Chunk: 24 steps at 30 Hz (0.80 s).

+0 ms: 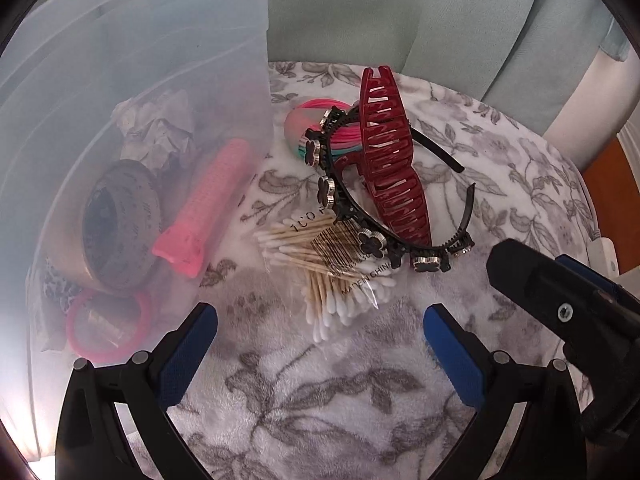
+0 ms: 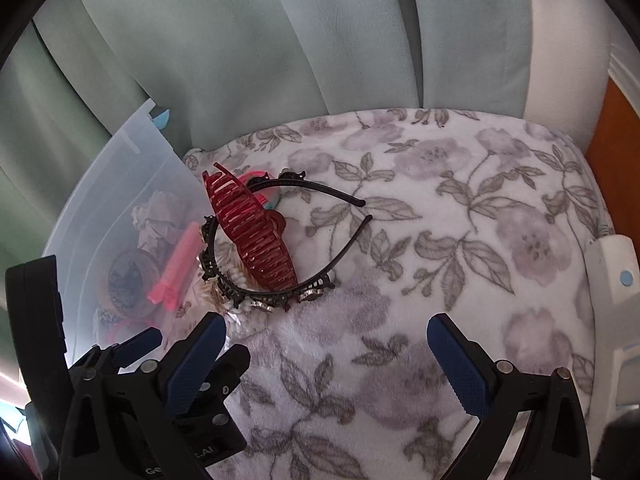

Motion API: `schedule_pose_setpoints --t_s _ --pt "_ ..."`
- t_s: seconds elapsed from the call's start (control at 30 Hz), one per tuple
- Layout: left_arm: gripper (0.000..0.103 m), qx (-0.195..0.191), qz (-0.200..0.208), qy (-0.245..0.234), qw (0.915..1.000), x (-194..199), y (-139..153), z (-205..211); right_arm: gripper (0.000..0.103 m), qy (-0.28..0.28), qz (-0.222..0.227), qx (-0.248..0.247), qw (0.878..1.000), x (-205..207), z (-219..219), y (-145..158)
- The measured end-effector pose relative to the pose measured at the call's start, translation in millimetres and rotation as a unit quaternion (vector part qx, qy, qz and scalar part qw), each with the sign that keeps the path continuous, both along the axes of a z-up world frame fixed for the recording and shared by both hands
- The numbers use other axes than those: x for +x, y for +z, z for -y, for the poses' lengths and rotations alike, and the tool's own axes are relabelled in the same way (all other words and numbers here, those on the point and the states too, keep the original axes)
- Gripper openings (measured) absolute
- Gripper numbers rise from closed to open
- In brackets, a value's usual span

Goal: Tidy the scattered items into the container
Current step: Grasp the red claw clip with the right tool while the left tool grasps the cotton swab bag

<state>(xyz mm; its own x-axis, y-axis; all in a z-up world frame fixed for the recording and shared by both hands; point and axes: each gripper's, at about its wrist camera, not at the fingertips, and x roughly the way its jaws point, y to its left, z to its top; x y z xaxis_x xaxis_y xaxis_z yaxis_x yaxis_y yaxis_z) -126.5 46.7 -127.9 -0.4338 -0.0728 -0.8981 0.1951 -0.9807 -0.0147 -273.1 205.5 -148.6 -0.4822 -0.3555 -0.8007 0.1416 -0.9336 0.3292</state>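
Observation:
On the floral blanket [image 1: 320, 400] lies a pile: a dark red claw clip [image 1: 394, 168] [image 2: 252, 236] rests on a black headband with clover ornaments [image 1: 368, 242] [image 2: 320, 190]. A coil of pink and teal hair ties [image 1: 304, 116] sits behind it, and a bag of cotton swabs [image 1: 320, 280] in front. The translucent container [image 1: 140, 60] [image 2: 152, 160] stands left of the pile and holds a pink roller [image 1: 208, 204], a tape roll [image 1: 116, 224], crumpled paper [image 1: 160, 128] and a pink ring [image 1: 108, 328]. My left gripper [image 1: 320, 320] is open just short of the swabs. My right gripper [image 2: 326, 328] is open, right of the pile.
Pale green curtain folds [image 2: 280, 40] hang behind the blanket's far edge. A white device [image 2: 612, 264] and an orange wooden surface [image 2: 612, 140] sit at the right. The right tool's black body [image 1: 560, 300] is close beside my left gripper.

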Motion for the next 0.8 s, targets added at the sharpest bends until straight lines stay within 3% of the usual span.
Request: schedule_pose_setpoints --t_s 0.47,0.57,0.8 --pt "0.099 0.002 -0.027 -0.017 0.9995 -26 -14 -1 0.078 0.078 0.018 0.007 0.997 -53 39 -17" --pt "0.089 0.001 -0.025 -0.018 0.9995 -31 -19 3 0.076 0.092 0.029 0.004 0.995 -62 43 -24" --pt "0.088 0.013 -0.031 -0.025 0.9991 -36 -22 5 0.076 0.118 0.034 0.014 0.992 -81 54 -26"
